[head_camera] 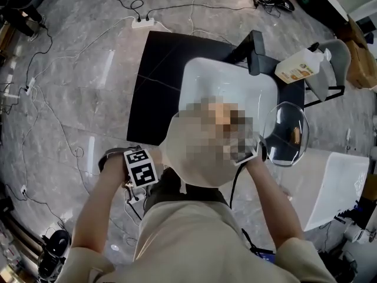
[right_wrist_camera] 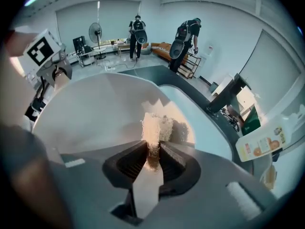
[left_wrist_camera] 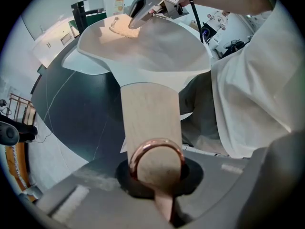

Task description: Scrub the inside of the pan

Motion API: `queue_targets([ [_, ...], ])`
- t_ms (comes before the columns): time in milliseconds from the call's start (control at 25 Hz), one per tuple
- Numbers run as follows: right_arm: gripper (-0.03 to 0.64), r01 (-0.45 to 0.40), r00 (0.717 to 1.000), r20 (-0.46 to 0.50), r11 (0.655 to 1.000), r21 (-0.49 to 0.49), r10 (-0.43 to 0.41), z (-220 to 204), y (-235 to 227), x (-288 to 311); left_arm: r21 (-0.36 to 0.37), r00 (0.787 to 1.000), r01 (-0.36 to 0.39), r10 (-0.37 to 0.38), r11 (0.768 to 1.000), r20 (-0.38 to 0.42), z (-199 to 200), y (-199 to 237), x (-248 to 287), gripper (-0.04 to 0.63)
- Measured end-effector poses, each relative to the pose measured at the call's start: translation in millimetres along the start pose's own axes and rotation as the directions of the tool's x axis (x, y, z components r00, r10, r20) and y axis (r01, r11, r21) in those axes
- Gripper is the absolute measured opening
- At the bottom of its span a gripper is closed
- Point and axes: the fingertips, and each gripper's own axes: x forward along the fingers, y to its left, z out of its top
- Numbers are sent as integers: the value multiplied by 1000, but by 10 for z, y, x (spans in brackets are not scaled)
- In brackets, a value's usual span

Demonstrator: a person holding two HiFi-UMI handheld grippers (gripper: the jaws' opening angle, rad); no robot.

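The pan (left_wrist_camera: 143,51) is sitting over the white sink (head_camera: 203,78); it is looking rigid and fairly heavy, its smooth pale inside likely slippery when wet, so the wooden handle (left_wrist_camera: 150,113) is offering the surest hold; the left gripper (left_wrist_camera: 159,178) is clamping that handle by its copper ring; the right gripper (right_wrist_camera: 153,149) is pinching a soft, fibrous scrub pad (right_wrist_camera: 155,125) against the pan's inner wall; a blurred patch is masking the head view's bowl, while both gripper views are showing the grips.

Left arm (head_camera: 101,208) reaches forward, left gripper (left_wrist_camera: 157,178) clamped tight on the pan handle (left_wrist_camera: 150,120) — right arm (head_camera: 268,199) angles inward, right gripper (right_wrist_camera: 152,149) pinching a sponge (right_wrist_camera: 155,125), pointing steeply down.
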Motion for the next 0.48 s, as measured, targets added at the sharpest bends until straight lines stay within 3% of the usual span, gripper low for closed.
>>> queue_targets([
  [120,84,23,997,-68,1000,-15,-24,-109,-101,-120,-6,1000,-1,1,1000,-7,20,9,-3,9],
  [240,83,-18,987,-160,998,-67,7,-232,-72,-223,-12,1000,-3,3,1000,-13,17,4,-4,9],
  [360,80,-96,956,-290,982,-164,45,-418,63,-316,-18,1000,-8,8,1000,-13,17,-1,-3,9],
  [480,78,-188,909,-405,961,-202,93,-622,232,-403,-20,1000,-11,11,1000,-13,20,1,6,9],
])
